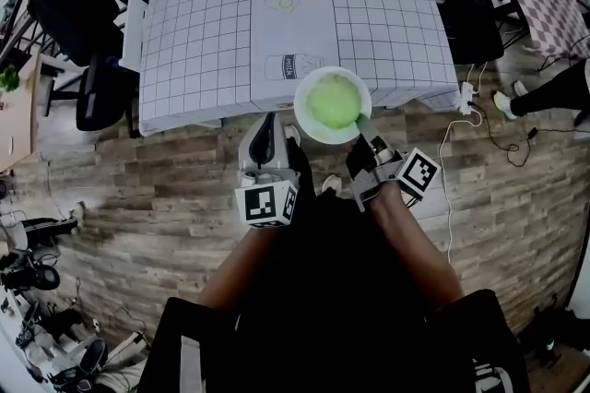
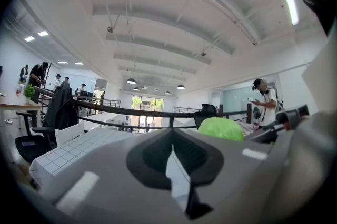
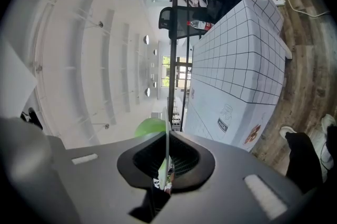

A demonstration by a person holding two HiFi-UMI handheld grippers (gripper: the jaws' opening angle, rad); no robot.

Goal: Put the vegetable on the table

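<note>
Head view: the table, under a grid-printed cloth, fills the upper centre of the frame. Wood floor runs along below it.

Plate: white and round, at frame centre, overlapping the table's near edge. You cannot tell from here whether it is already over the cloth or just short of it.

Vegetable: a pale green rounded head, sitting loose in the middle of the plate, not on the table yet. It shows again as a green dome at right of centre in the left gripper view.

Right gripper: it is closed on the plate's lower-right rim. Right gripper view confirms this: the thin rim runs edge-on between the pads, with the green head just beyond.

Left gripper: it hangs at the plate's lower left, apart from it. Its own view shows the jaws drawn together to a narrow slit with nothing in them.

Handling, as judgement:
- The plate is stiff, smooth and probably slippery, and you hold it at one rim point only, so the load hangs off to one side.
- The vegetable looks light and somewhat soft, and it is round enough to roll if the plate tips.
- Keep the plate level. A second hold on the opposite rim with your left gripper would steady it.
- To take the head itself, grip across its widest part, and lightly, since the leaves would likely bruise.
</note>
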